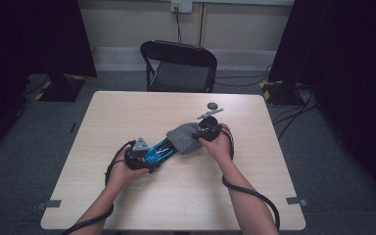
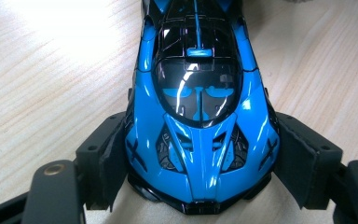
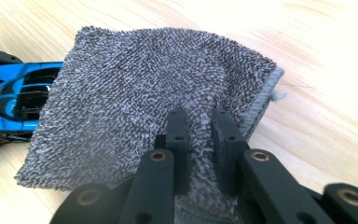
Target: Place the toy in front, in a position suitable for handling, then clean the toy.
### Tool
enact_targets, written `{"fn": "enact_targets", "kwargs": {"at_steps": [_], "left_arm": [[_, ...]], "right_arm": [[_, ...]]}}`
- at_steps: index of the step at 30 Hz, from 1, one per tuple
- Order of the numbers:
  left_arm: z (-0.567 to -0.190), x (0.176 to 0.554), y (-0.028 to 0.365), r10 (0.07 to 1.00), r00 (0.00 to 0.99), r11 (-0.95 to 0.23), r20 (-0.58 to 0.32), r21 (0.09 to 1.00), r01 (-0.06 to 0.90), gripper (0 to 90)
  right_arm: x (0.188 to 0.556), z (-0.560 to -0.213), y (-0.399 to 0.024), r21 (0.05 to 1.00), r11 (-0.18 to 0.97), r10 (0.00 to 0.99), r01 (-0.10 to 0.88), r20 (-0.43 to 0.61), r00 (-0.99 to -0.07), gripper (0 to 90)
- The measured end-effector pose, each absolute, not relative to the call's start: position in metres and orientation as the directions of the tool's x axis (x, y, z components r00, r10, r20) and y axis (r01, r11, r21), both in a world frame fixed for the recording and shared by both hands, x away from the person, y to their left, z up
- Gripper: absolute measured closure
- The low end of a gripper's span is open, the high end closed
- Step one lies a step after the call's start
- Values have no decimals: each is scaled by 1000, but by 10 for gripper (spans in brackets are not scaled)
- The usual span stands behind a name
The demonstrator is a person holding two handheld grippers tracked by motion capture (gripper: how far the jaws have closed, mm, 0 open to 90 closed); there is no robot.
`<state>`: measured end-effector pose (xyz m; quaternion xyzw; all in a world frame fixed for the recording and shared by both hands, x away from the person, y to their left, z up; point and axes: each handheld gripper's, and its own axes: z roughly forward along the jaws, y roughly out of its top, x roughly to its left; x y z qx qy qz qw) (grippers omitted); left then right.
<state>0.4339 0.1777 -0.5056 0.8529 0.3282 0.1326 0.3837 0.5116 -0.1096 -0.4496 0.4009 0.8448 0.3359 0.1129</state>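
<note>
A glossy blue and black toy car [image 2: 200,116] lies on the wooden table, its nose toward the camera in the left gripper view. My left gripper [image 2: 200,163] is shut on it, one pad [image 2: 114,154] against each flank. In the high view the car [image 1: 160,151] lies mid-table, with my left gripper [image 1: 151,155] at its near-left end. A grey terry cloth [image 3: 144,93] is draped over the car's far end and hides it. My right gripper [image 3: 200,123] is shut on a fold of the cloth. In the high view the cloth [image 1: 185,137] sits between the car and my right gripper [image 1: 199,136].
A small dark round object [image 1: 213,105] lies on the table [image 1: 127,112] just beyond the right gripper. A black folding chair [image 1: 178,66] stands behind the far edge. Cables trail from both grippers over the near edge, beside the person's forearms.
</note>
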Motion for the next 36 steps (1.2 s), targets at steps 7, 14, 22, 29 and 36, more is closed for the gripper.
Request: {"fn": "enact_targets", "kwargs": {"at_steps": [7, 14, 22, 29, 36], "left_arm": [[-505, 434, 178, 660, 751, -494, -21, 741, 455, 253], [-505, 434, 178, 661, 750, -493, -21, 741, 455, 253], [-505, 434, 178, 660, 751, -494, -21, 741, 455, 253], [-505, 434, 178, 660, 751, -495, -21, 741, 455, 251], [-506, 433, 176, 661, 750, -497, -19, 737, 457, 208]], "right_arm": [[511, -447, -114, 659, 452, 762, 601, 65, -644, 792], [507, -441, -137, 667, 425, 785, 612, 64, -616, 792], [503, -434, -156, 681, 400, 803, 613, 62, -593, 793], [499, -427, -163, 702, 376, 807, 604, 73, -587, 792], [493, -413, -164, 729, 360, 787, 582, 98, -610, 792]]}}
